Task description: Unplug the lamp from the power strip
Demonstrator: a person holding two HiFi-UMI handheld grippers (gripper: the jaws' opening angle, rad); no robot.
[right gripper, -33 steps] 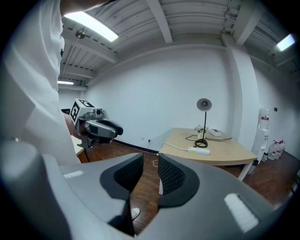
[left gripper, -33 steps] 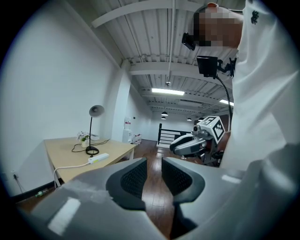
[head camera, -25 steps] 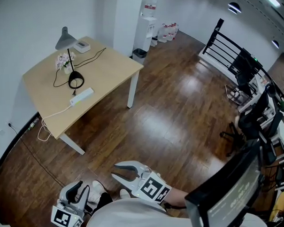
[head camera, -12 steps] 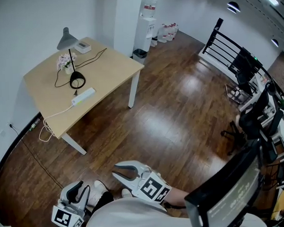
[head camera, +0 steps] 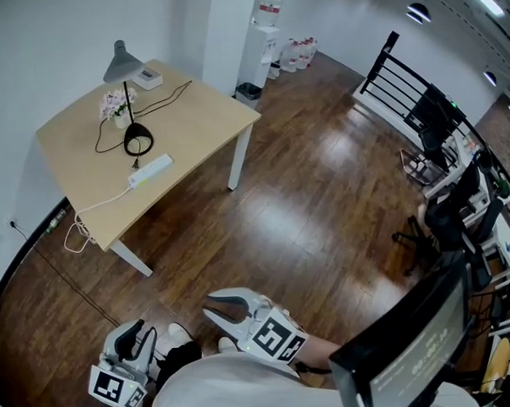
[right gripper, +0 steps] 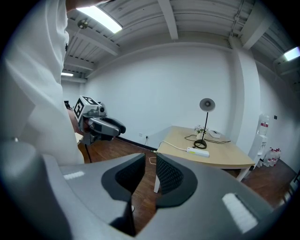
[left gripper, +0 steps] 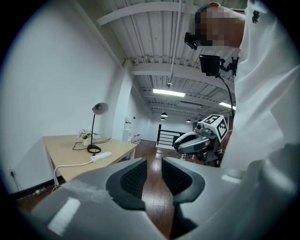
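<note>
The grey desk lamp (head camera: 125, 94) stands on the wooden table (head camera: 192, 117) far ahead at the upper left, its black cord looping over the top. The white power strip (head camera: 149, 171) lies just in front of the lamp's base. Both grippers hang low by the person's body, far from the table. My left gripper (head camera: 141, 337) is open with nothing between its pads. My right gripper (head camera: 211, 308) has its jaws closing on nothing. The left gripper view shows the lamp (left gripper: 95, 126), the strip (left gripper: 101, 157) and that gripper (left gripper: 153, 176). The right gripper view shows the lamp (right gripper: 205, 123), the strip (right gripper: 198, 151) and that gripper (right gripper: 151, 173).
A small flower pot (head camera: 113, 108) and a white box (head camera: 147, 78) share the table. The strip's white cable (head camera: 75, 236) drops to the wall. A water dispenser (head camera: 265, 38), a bin (head camera: 248, 93), a black railing (head camera: 393, 74), office chairs (head camera: 450, 215) and a monitor (head camera: 413, 343) stand to the right.
The head view has tipped slightly, so the table sits a little further left and up. My left gripper shows a little lower in the picture. The right gripper holds its place.
</note>
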